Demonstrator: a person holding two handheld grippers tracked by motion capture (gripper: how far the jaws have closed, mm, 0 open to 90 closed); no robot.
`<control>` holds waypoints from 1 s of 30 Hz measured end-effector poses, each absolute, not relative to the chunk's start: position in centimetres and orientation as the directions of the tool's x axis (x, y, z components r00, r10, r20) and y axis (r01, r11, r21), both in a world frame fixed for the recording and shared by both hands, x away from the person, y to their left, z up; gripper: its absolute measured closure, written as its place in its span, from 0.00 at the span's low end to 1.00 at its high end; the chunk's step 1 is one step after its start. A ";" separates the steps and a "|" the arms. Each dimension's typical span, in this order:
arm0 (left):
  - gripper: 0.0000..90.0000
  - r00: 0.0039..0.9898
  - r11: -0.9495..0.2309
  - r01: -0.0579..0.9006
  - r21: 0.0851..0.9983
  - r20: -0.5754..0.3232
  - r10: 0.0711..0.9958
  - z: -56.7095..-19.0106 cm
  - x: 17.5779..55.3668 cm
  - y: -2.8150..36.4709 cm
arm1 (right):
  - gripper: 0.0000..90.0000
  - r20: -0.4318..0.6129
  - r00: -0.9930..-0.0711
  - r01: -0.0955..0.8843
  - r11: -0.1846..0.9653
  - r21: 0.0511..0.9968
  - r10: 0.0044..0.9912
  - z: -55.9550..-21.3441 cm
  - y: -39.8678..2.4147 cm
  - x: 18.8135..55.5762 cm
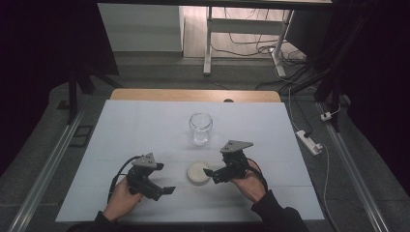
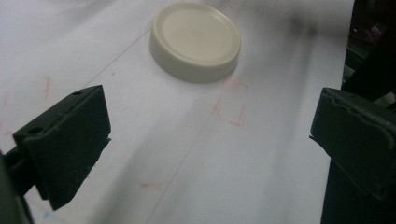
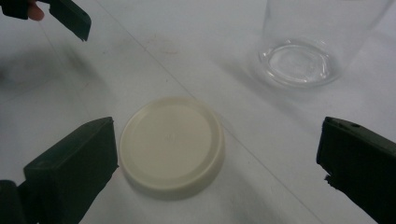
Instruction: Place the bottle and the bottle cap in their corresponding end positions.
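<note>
Desk [image 1: 145, 125] with pale white cover and a strip of bare wood along the far edge. Cream round lid [image 1: 198, 173] lying flat on the cover near the front, middle. Clear glass jar [image 1: 200, 128] standing upright, mouth open, farther back and apart from the lid. Faint red pen marks [image 2: 231, 105] on the cover just beside the lid.

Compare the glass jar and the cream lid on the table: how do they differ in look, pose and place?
The glass jar is clear and see-through; the cream lid is opaque. The jar stands tall and upright with its mouth open; the lid lies low and flat on the white table. The jar stands farther from the person, apart from both grippers; the lid lies right by the right gripper, whose fingers are open. Both are round.
</note>
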State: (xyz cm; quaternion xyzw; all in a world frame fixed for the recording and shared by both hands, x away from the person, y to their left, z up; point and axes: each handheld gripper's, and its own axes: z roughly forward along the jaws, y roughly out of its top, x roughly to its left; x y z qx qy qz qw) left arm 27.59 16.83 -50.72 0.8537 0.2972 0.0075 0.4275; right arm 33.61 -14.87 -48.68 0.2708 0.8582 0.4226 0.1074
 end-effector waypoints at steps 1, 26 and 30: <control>0.00 0.820 -0.454 0.503 0.736 -0.241 0.518 -50.7 27.4 17.1 | 0.00 0.047 -0.828 0.378 0.493 0.784 0.559 -48.6 -15.1 33.4; 0.00 0.676 -0.362 0.622 0.694 -0.243 0.696 -51.8 23.5 23.7 | 0.00 0.013 -0.739 0.468 0.500 0.729 0.673 -49.5 -22.3 29.0; 0.00 0.651 -0.361 0.638 0.680 -0.227 0.724 -52.0 22.9 24.5 | 0.00 0.026 -0.712 0.498 0.478 0.724 0.702 -49.6 -23.5 28.3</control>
